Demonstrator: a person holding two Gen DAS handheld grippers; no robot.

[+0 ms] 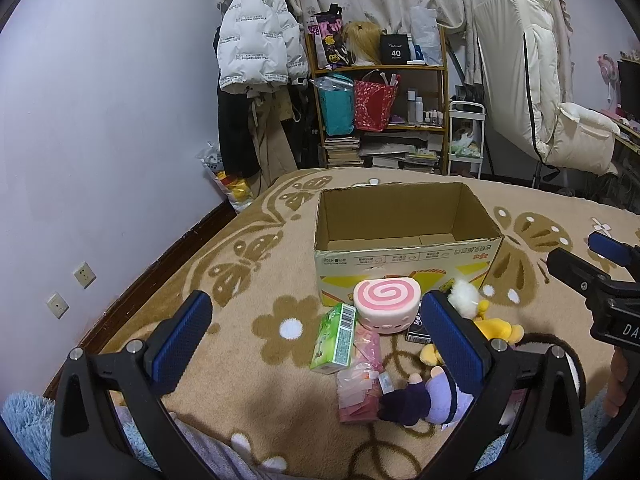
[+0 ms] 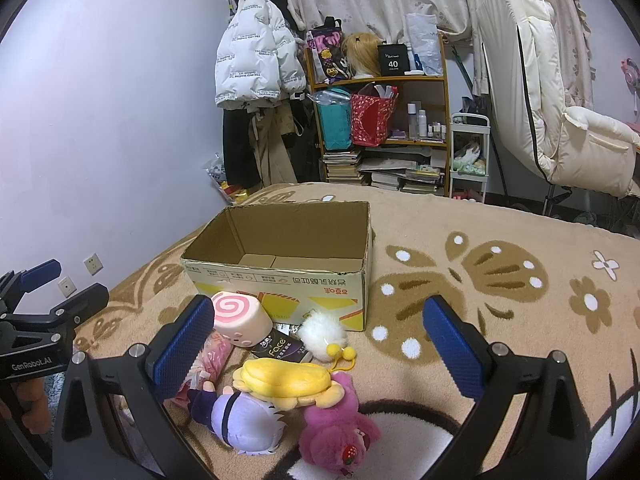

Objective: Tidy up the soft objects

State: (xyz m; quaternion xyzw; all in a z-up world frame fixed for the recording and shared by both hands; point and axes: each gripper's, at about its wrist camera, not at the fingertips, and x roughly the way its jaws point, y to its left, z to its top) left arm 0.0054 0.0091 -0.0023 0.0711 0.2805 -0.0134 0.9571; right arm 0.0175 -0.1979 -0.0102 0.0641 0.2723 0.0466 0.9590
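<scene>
An empty cardboard box (image 1: 404, 258) (image 2: 280, 280) stands open on the bed blanket. In front of it lies a pile: a pink swirl-roll squishy (image 1: 386, 308) (image 2: 240, 318), a green tissue pack (image 1: 336, 338), pink packets (image 1: 360, 384), a purple-haired doll (image 1: 436, 398) (image 2: 240, 420), a yellow plush (image 1: 498, 330) (image 2: 288, 380), a white pompom (image 1: 464, 298) (image 2: 320, 334), a magenta bear (image 2: 340, 436) and a dark "face" pack (image 2: 280, 348). My left gripper (image 1: 316, 340) hangs open over the tissue pack. My right gripper (image 2: 318, 344) is open above the plush toys.
A tan butterfly-pattern blanket (image 2: 500, 280) covers the bed. Behind stand a loaded wooden shelf (image 1: 380, 100), hanging coats (image 1: 256, 52), a white cart (image 1: 466, 136) and a cream padded chair (image 1: 552, 92). The wall (image 1: 100, 120) with sockets runs along the left. A hand (image 1: 618, 380) holds the right gripper.
</scene>
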